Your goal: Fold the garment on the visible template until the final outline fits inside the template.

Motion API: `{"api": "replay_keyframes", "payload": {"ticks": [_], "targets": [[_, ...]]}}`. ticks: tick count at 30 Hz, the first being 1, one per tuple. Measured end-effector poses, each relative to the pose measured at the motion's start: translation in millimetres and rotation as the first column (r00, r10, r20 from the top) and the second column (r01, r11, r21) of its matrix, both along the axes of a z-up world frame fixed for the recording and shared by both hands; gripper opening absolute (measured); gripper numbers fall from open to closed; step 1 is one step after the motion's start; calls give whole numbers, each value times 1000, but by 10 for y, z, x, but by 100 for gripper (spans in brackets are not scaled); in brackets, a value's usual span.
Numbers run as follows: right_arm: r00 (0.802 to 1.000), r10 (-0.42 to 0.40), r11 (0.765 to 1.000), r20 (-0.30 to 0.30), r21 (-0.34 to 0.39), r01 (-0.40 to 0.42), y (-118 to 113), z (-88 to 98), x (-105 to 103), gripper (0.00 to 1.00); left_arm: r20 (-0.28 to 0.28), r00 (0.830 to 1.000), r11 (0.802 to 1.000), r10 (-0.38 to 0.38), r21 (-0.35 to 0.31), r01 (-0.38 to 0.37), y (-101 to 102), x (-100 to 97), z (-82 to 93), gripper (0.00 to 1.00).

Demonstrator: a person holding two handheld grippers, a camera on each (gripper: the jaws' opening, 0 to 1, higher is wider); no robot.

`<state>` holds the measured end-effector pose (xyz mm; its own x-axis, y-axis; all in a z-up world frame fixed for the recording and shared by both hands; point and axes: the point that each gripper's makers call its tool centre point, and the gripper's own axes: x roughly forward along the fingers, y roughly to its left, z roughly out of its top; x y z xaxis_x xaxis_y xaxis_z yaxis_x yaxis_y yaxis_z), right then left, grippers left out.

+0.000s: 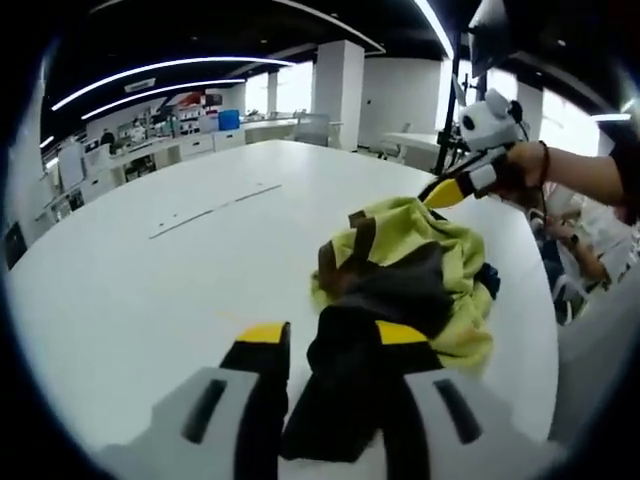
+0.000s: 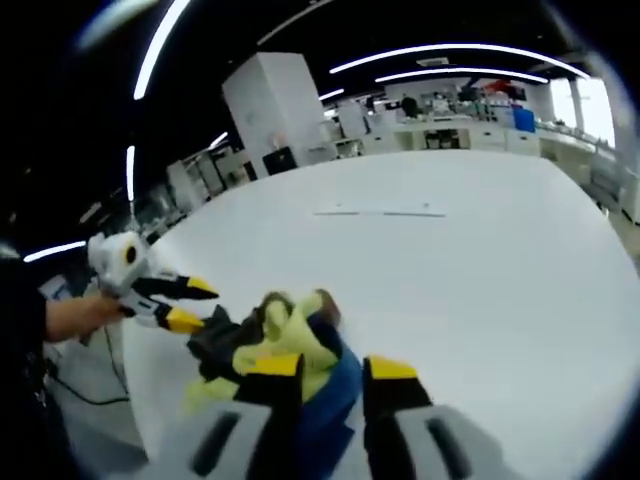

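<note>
My left gripper (image 1: 332, 340) and right gripper (image 2: 332, 372) each have fingers clenched on the bunched garment (image 1: 405, 275). I'd spread both apart, laying it flat on the bench (image 1: 200, 260).

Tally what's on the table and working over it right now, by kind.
Garment: 1, bunched, yellow-green with dark and blue parts
Hand-held gripper: 2, left hand-held gripper and right hand-held gripper, both at the garment
Table: 1, white
Total: 4

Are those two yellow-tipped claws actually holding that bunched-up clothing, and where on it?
Yes. The left gripper clamps a dark fold of the garment at its near edge. The right gripper pinches its yellow and blue cloth at the opposite edge.
</note>
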<state>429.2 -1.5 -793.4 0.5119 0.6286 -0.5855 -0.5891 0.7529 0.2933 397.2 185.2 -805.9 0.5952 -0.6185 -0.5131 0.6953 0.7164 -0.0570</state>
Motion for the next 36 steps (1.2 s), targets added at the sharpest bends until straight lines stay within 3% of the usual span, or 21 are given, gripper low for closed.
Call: {"api": "replay_keyframes", "payload": {"ticks": [3, 7, 13, 22, 29, 36], "targets": [[1000, 3, 999, -23, -32, -4, -37, -85, -22, 12, -6, 1000, 1000, -22, -6, 22, -70, -27, 1, 23], [999, 14, 999, -42, -40, -16, -40, -122, -81, 2, -35, 999, 999, -40, -19, 39, -120, -35, -46, 1], [1000, 19, 998, -21, -54, -20, -49, -86, -83, 0, -52, 998, 999, -27, -24, 26, -127, -46, -72, 0], [999, -4, 999, 45, -43, 6, -80, 115, -55, 0, -18, 1000, 998, -1, -62, 0, -19, -98, 170, 0], [991, -55, 997, 122, -45, 61, -169, 308, 69, 0, 37, 998, 996, 46, -84, -42, 167, -95, 485, 0], [979, -108, 993, 173, -26, 114, -256, 495, 220, 0, 40, 989, 983, 139, -123, -134, 484, 7, 650, 0]]}}
